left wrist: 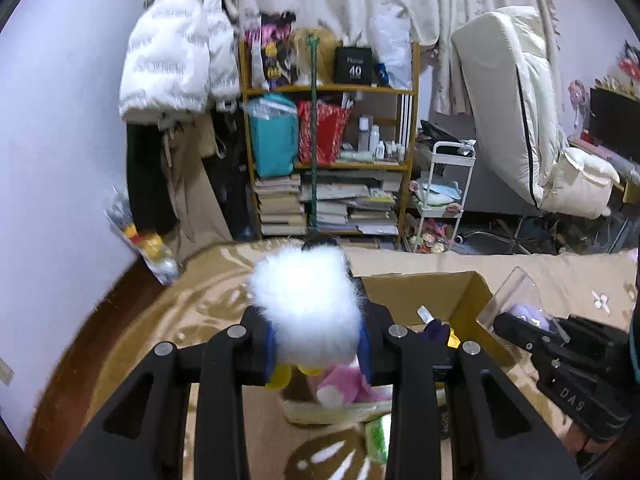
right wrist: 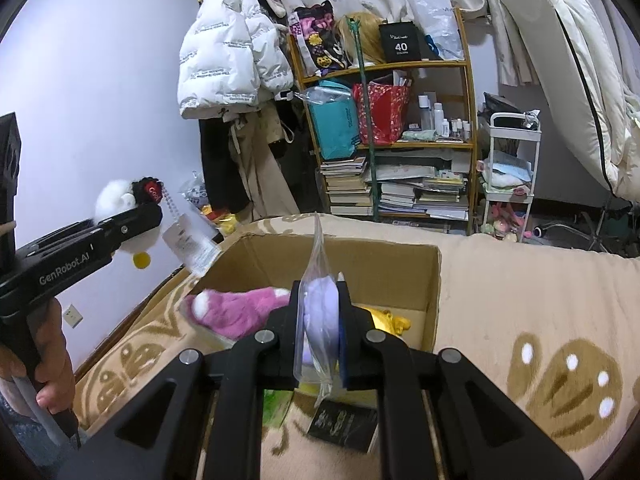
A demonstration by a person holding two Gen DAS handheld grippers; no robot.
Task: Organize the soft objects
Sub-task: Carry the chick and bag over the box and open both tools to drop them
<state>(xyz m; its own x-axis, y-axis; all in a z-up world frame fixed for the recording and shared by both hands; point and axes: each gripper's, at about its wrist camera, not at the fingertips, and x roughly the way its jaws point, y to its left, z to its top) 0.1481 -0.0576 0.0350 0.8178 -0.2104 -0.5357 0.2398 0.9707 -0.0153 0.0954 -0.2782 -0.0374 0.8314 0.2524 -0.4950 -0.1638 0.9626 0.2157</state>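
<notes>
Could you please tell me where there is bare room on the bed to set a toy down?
The blanket right of the cardboard box lies bare. The box holds a pink plush and yellow toy; its near edge is crowded.

The bed (right wrist: 520, 288) is covered by a tan blanket (left wrist: 192, 308) with a cream and brown pattern, and everything here rests on that blanket. An open cardboard box (right wrist: 340, 256) sits toward the bed's far edge, its flaps up. A pink plush (right wrist: 236, 308) lies against the box's left side, half over the wall, with a white-tipped paw pointing to the left edge of the bed. Nearer the front edge, a small black packet (right wrist: 344, 426) lies flat on the blanket, and a green packet (right wrist: 276, 404) lies just beside it to the left. The blanket's right part shows large brown paw-like shapes with white dots.
</notes>
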